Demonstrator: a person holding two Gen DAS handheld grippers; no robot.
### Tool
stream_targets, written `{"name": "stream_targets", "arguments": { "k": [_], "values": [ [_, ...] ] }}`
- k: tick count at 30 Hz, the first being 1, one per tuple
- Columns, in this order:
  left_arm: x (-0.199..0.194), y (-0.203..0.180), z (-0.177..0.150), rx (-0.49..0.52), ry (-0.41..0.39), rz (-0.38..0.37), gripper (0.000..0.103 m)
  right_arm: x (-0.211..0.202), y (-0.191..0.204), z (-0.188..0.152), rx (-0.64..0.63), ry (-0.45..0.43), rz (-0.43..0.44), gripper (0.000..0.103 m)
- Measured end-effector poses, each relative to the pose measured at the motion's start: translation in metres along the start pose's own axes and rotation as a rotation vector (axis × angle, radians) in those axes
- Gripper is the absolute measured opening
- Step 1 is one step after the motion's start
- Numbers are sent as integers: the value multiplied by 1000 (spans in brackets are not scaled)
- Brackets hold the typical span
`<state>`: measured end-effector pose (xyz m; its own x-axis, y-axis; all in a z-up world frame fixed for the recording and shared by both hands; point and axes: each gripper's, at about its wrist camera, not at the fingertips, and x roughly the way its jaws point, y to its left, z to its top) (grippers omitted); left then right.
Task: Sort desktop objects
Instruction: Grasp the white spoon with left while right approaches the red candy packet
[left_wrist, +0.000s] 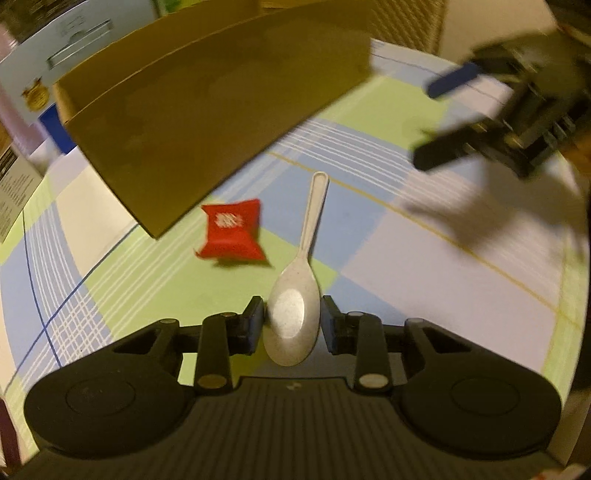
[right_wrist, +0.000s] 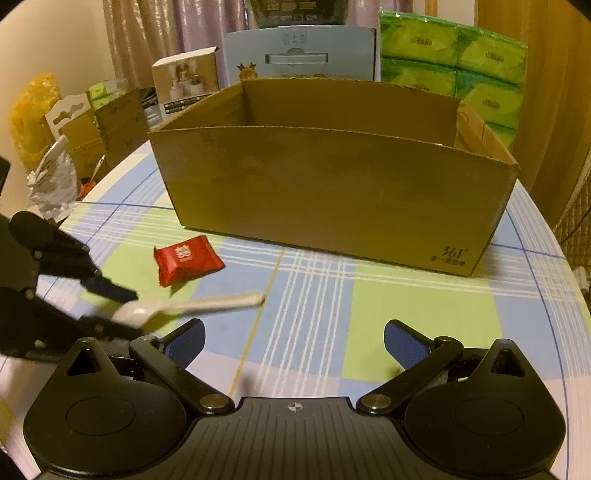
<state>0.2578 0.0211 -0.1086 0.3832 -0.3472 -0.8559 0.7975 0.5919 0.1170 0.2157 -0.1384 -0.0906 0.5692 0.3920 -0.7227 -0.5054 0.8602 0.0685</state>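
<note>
My left gripper (left_wrist: 293, 319) is shut on the bowl of a pale grey spoon (left_wrist: 301, 291), whose handle points away over the checked tablecloth. From the right wrist view that spoon (right_wrist: 192, 306) is held in the left gripper (right_wrist: 122, 306) at the left, just above the cloth. A red candy packet (left_wrist: 232, 234) lies on the table left of the spoon handle, near the box; the same candy packet (right_wrist: 186, 258) sits in front of the box's left end. The open cardboard box (right_wrist: 332, 192) stands behind. My right gripper (right_wrist: 293, 347) is open and empty; in the left wrist view the right gripper (left_wrist: 439, 122) hangs at upper right.
The brown box (left_wrist: 207, 122) fills the upper left of the left wrist view. Behind the box stand green tissue packs (right_wrist: 458, 70), a blue-grey carton (right_wrist: 299, 55), small cartons (right_wrist: 110, 122) and a crumpled foil bag (right_wrist: 55, 181). The round table's edge (right_wrist: 576, 295) curves at the right.
</note>
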Motion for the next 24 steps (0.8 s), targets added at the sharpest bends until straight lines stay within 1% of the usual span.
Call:
{"name": "stream_targets", "arguments": {
  "k": [3,5,12,19,24],
  "values": [
    [-10,-7,-10,41,12,-1,28,-1,1,0,-6,-6,7,101],
    [-16,-11,-19,43,16,4,28,-2,2,1,-9,-11,12,101],
    [-36,-9,-47,-74,2,48,28,-1,11,4,-30,-17,38,101],
    [-49,-11,-65,-179,-8,100,27,10,30,14,-96,-41,114,101],
    [-55,-5,-74,-236,-11,128,28,27,44,25,-171,-51,161,101]
  ]
}}
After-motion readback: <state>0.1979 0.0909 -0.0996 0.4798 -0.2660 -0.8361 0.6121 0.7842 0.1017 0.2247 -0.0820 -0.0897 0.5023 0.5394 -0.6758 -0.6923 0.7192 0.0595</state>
